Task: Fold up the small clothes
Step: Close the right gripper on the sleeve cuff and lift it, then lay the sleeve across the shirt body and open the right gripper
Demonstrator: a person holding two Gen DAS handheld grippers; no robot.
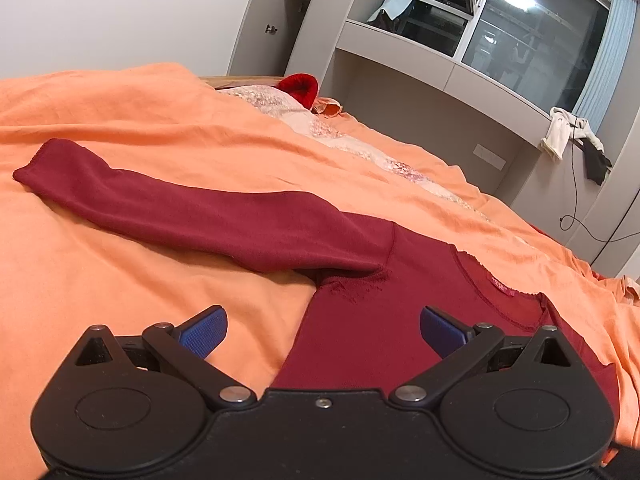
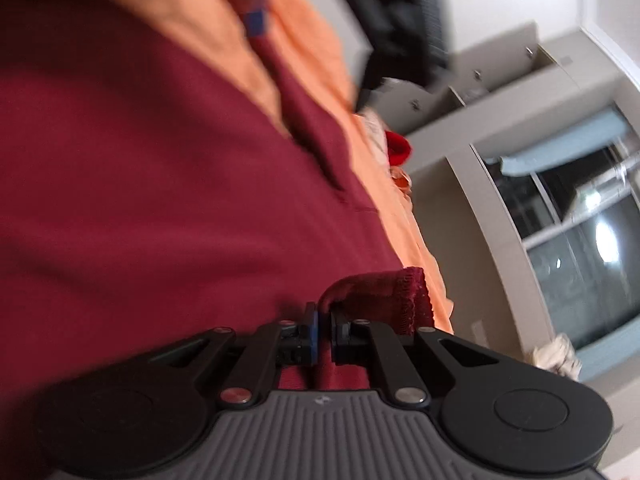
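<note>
A dark red long-sleeved top lies flat on the orange bed cover. One sleeve stretches out to the left, and the neckline points to the right. My left gripper hovers open above the chest, one blue pad over the cover and one over the top, with nothing between them. In the blurred, rolled right wrist view the top fills the left side. My right gripper is shut on a bunched, scalloped edge of the top. A blurred blue pad shows near the far sleeve.
A bright red item and a pale patterned cloth lie toward the far end of the bed. Beyond the bed stand grey built-in shelves and a dark window. Clothes and a cable hang off the ledge.
</note>
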